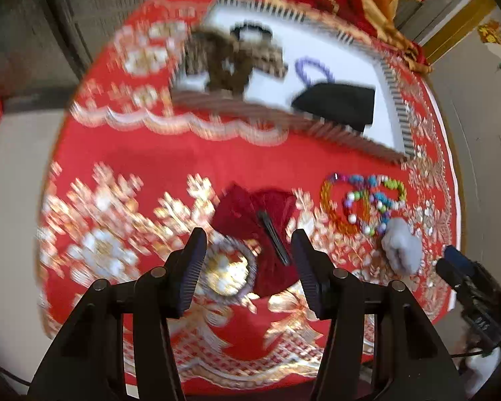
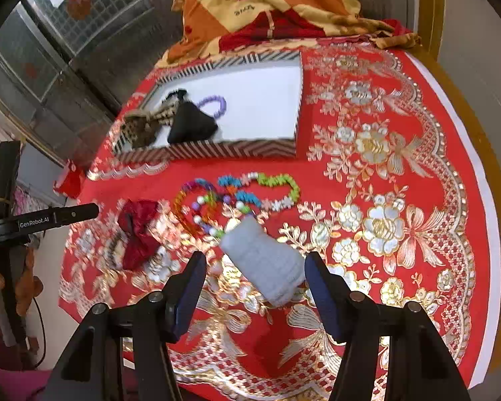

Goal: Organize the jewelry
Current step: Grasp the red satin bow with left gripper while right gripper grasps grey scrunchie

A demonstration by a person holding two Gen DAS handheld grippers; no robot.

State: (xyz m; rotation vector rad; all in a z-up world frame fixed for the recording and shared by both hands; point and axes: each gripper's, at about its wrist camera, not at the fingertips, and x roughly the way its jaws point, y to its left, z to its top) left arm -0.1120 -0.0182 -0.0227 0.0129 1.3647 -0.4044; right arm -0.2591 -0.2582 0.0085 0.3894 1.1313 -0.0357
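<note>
left gripper jaws wide, red bow between, seemingly below | right gripper jaws wide, grey pouch between

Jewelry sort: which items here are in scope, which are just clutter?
In scope: tray, purple bracelet, black pouch, colourful bead strands, red bow clip, grey pouch.
Clutter: orange blanket, red tablecloth.
</note>
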